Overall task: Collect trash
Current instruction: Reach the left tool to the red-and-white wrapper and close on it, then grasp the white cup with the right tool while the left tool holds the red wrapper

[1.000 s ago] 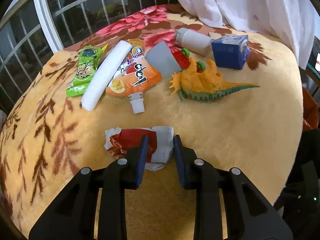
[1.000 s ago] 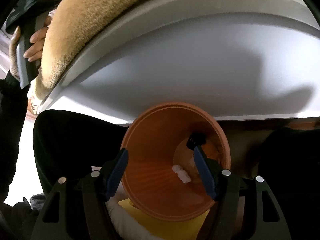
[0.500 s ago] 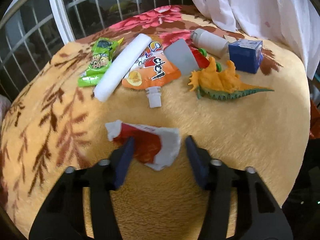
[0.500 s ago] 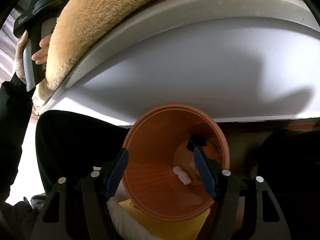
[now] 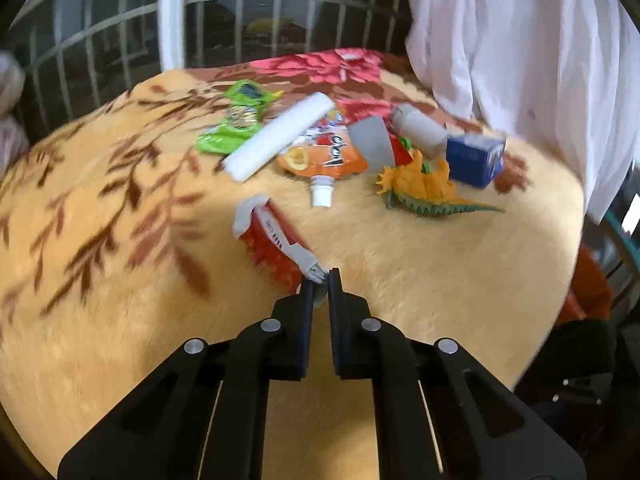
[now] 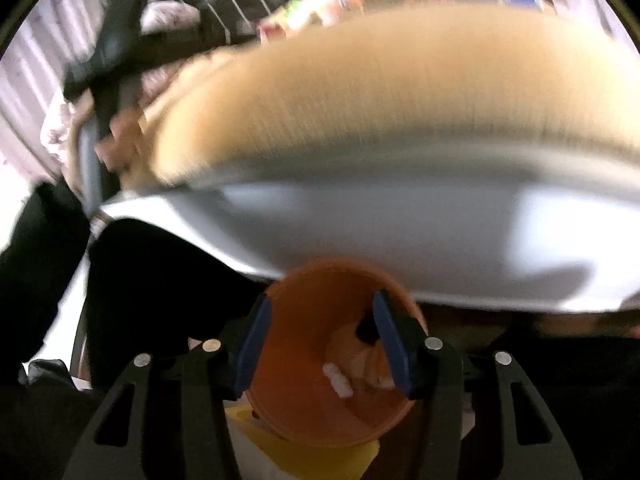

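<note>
— Two grippers, two jobs. How do they stand?

— My left gripper point(image 5: 322, 280) is clamped on the near corner of the red wrapper point(image 5: 272, 244), so the rest trails out across the blanket point(image 5: 440, 280). I pinch the corner because the foil lies flat and gives no other edge.

— And the right?

— My right gripper point(image 6: 320, 340) hangs over the orange bin point(image 6: 304, 400) below the table edge point(image 6: 360, 216), jaws closing with nothing between them. The bin sits low beside the table so scraps can drop straight in; a few pale bits lie at its bottom, though blur makes them hard to name.

— What else is trash?

— Up top I would count the green packet point(image 5: 236, 124), the white tube point(image 5: 280, 136) and the orange pouch point(image 5: 324, 152). The dinosaur point(image 5: 424, 192) and blue box point(image 5: 474, 156) probably stay.

— Next?

— I judge the wrapper must travel to the bin.
</note>
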The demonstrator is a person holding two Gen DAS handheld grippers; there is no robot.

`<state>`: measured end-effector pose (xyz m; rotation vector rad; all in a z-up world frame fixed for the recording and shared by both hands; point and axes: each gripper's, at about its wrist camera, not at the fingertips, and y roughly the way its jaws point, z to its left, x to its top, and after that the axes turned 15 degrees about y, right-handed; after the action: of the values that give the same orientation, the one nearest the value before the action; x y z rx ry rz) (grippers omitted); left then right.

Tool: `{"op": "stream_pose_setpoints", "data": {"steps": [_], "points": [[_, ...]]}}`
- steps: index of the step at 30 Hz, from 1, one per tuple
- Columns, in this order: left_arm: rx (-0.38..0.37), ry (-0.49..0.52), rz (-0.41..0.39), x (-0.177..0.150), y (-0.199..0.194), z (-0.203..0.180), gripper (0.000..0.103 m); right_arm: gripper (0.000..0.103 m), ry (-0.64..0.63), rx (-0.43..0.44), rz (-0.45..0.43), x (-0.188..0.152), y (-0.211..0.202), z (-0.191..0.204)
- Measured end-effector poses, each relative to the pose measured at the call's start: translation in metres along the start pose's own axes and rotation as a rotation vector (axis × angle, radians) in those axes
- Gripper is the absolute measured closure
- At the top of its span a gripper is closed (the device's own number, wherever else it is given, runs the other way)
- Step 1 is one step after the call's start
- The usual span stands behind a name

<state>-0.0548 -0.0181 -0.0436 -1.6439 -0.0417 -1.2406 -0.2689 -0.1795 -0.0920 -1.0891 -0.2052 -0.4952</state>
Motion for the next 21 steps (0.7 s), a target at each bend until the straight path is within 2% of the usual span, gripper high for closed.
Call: {"op": "stream_pose_setpoints", "data": {"steps": [4,8,12,16,18,21], "points": [[0.022,-0.118,-0.057,-0.02,-0.018,0.02,0.096,0.05,-0.056,0.022,-0.08,0.036,-0.03,0.019],[0.01,-0.177,-0.074,-0.029,-0.02,0.034,0.096,0.05,-0.125,0.012,-0.145,0.068,-0.041,0.039],[0.009,-0.187,-0.099,-0.031,-0.024,0.034,0.096,0.05,-0.176,0.003,-0.17,0.088,-0.039,0.053],[-0.021,-0.245,-0.154,-0.037,-0.038,0.044,0.096,0.052,-0.224,0.006,-0.172,0.105,-0.035,0.072],[-0.008,-0.253,-0.191,-0.038,-0.05,0.045,0.097,0.052,-0.235,0.02,-0.172,0.116,-0.036,0.078],[0.042,-0.235,-0.24,-0.038,-0.067,0.04,0.097,0.052,-0.174,0.089,-0.152,0.154,-0.025,0.087]]}}
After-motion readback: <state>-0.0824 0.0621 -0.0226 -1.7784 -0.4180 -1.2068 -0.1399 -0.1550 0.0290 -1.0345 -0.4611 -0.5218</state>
